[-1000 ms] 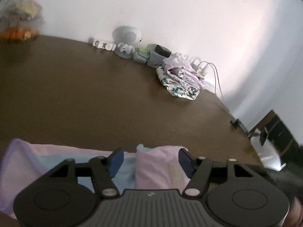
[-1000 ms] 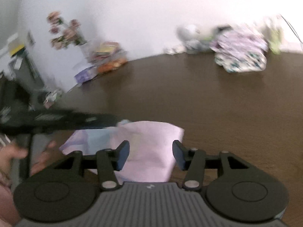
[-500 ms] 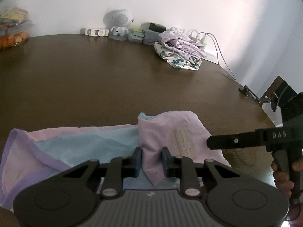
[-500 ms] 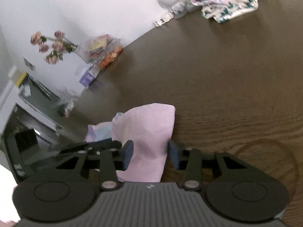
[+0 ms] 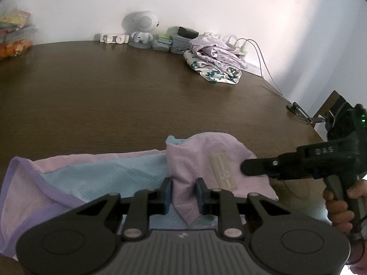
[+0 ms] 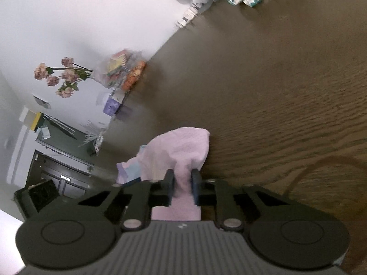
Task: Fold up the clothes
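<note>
A pink and light-blue mesh garment with purple trim lies at the near edge of the brown table. Its right part is folded over into a pink flap with a white label on top. My left gripper is shut on the near fold of that flap. In the left wrist view my right gripper comes in from the right, with a hand on its handle, and meets the flap's right edge. In its own view the right gripper is tilted; its jaws are closing, and the pads pinch a ridge of the pink garment.
A pile of patterned clothes sits at the table's far right, with white charging cables beside it. A small white robot-shaped speaker and small boxes stand along the wall. A snack bag is far left, and flowers stand beyond it.
The left gripper's jaws went from wide apart to shut on the pink flap. The right gripper rolled, came down to the flap's edge and closed on the cloth.
</note>
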Motion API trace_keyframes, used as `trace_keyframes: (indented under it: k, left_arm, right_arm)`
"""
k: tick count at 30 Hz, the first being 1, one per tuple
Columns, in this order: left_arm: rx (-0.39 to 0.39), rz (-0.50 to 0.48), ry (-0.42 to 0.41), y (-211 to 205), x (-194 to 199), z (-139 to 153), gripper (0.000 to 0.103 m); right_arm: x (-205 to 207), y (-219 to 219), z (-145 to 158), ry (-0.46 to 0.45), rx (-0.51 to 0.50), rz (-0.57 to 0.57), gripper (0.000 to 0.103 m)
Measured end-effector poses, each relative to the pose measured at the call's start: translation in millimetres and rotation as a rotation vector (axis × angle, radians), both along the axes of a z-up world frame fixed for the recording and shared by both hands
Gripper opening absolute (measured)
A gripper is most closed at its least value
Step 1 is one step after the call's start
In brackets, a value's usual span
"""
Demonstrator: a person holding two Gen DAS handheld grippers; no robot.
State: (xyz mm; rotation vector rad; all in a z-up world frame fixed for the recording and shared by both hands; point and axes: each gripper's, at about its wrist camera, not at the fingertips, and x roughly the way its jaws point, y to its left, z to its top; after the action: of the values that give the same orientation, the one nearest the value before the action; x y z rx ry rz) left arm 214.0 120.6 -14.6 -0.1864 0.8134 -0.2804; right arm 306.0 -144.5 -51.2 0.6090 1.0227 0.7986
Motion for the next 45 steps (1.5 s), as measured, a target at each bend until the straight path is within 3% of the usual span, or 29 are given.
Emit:
trace_keyframes:
  k: [4,9,13,16,18,19,23,25,27,31,36,40,45]
  left_arm:
    - [-0.019,-0.036,0.018,-17.8,2.9,1.4,0.021]
    - [-0.044,-0.161,0.011,-63.1,3.0,6.5,0.043]
    - [-0.118,-0.147,-0.042,-56.7,-2.2,16.3,0.05]
    - [-0.142,-0.139,-0.033,-53.1,4.6,14.0,0.046]
    - [-0.15,-0.174,-0.015,-58.3,11.7,8.7,0.028]
    - [-0.142,-0.186,0.004,-61.8,15.0,4.7,0.025]
    - [-0.177,-0.168,0.024,-47.6,10.8,-2.1,0.024]
    - [-0.206,-0.145,0.012,-29.0,2.3,0.8,0.029]
    - [-0.219,-0.103,0.005,-9.1,-4.9,4.4,0.04]
    - [-0.26,0.003,0.006,37.0,-15.7,7.8,0.043]
    - [-0.306,0.107,-0.002,77.4,-30.2,9.1,0.046]
    - [-0.314,0.106,0.007,81.7,-33.2,9.2,0.049]
    - [-0.317,0.078,-0.004,75.1,-33.3,11.6,0.049]
  right_arm:
    - [-12.8,-2.0,32.4,-0.076,-0.095,0.004,0.011]
    - [-26.8,-9.7,85.2,-0.149,-0.313,0.007,0.011]
    - [-36.6,-6.4,117.4,-0.222,-0.492,0.013,0.011]
    - [-39.6,7.4,127.0,-0.257,-0.601,0.05,0.011]
    - [-42.4,24.7,128.8,-0.284,-0.665,0.087,0.012]
    - [-43.9,34.5,129.2,-0.302,-0.697,0.106,0.012]
    - [-49.5,73.9,124.7,-0.36,-0.803,0.181,0.012]
    - [-51.8,93.3,121.8,-0.377,-0.834,0.221,0.012]
    - [-55.4,108.2,119.8,-0.39,-0.857,0.25,0.012]
    - [-60.2,134.2,113.8,-0.4,-0.878,0.293,0.012]
    - [-61.8,151.9,95.7,-0.363,-0.834,0.32,0.016]
    - [-57.5,145.4,86.2,-0.313,-0.713,0.307,0.03]
    - [-57.7,99.5,108.5,-0.323,-0.48,0.19,0.032]
